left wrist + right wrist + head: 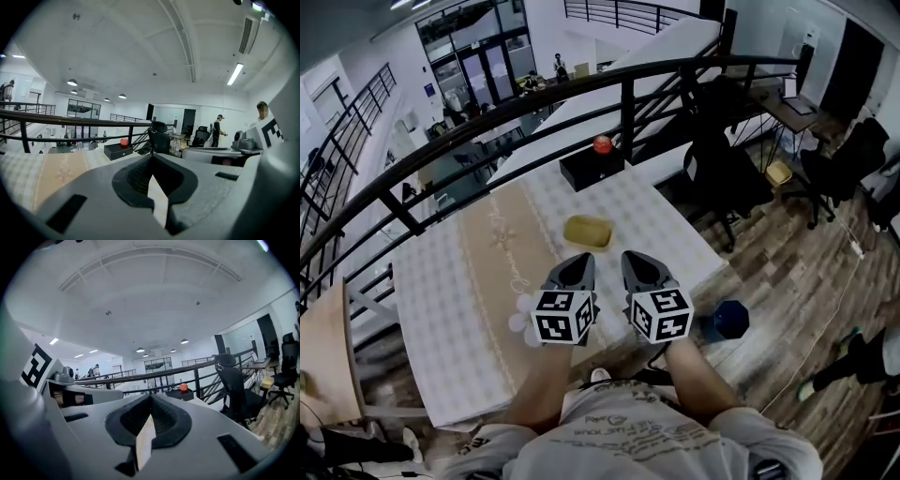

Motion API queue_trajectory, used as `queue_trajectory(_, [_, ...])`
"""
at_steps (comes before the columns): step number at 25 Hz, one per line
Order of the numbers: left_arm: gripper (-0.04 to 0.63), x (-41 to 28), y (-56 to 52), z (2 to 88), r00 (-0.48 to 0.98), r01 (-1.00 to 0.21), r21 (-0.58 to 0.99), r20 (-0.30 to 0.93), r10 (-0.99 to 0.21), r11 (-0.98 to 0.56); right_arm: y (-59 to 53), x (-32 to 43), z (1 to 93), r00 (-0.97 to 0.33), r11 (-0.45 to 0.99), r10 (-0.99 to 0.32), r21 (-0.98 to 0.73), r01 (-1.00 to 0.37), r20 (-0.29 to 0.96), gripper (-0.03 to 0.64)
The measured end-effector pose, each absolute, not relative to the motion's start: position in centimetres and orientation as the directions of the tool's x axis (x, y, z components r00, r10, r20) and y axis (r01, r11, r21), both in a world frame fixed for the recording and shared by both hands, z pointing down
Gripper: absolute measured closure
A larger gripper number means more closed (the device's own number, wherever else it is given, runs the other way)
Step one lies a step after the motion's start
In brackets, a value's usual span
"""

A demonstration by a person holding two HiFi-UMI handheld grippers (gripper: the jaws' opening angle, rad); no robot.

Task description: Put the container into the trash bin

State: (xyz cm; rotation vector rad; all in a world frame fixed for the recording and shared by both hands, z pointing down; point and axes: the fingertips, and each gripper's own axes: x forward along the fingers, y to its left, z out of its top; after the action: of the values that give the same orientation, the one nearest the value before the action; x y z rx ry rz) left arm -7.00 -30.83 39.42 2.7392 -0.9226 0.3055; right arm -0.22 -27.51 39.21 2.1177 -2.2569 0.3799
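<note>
Left gripper (576, 264) (152, 157): jaws meeting at the tips, gripping nothing.
Right gripper (639, 261) (151, 397): jaws pressing together too, nothing between them; hanging just beside the left gripper over the near edge of the bench (441, 281).
Container (588, 231): yellow, lying on the bench ahead of both pairs of jaws, in line with the gap between the grippers, near them but not touching.
Box (591, 171) (118, 150) (180, 393): black, sitting farther back near the far edge, carrying a red ball (602, 144) (124, 141) (183, 386).
Bin (729, 319): blue, standing on the wooden floor to the right of the bench, well apart from the container.
Chair (722, 173): black, standing behind the bin, beside the bench's right edge.
</note>
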Motion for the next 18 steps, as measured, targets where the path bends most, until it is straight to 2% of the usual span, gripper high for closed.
queue_trajectory(11, [0.591, -5.1, -35.4, 40.6, 0.701, -0.706, 0.164, 0.296, -0.648, -0.689, -33.8, 2.1, 41.6, -0.223, 0.199, -0.944, -0.118, -0.973, 0.245, 0.614])
queue_trajectory(15, [0.591, -5.8, -36.2, 41.5, 0.666, -0.738, 0.152, 0.317, -0.675, -0.657, -36.0, 0.8, 44.5, -0.33, 0.331, -0.89, -0.051, -0.942, 0.315, 0.612])
queue_trajectory(18, [0.591, -6.8, -36.8, 42.0, 0.634, -0.767, 0.147, 0.326, -0.701, -0.625, -37.9, -0.1, 47.3, -0.388, 0.426, -0.833, 0.01, -0.905, 0.396, 0.52])
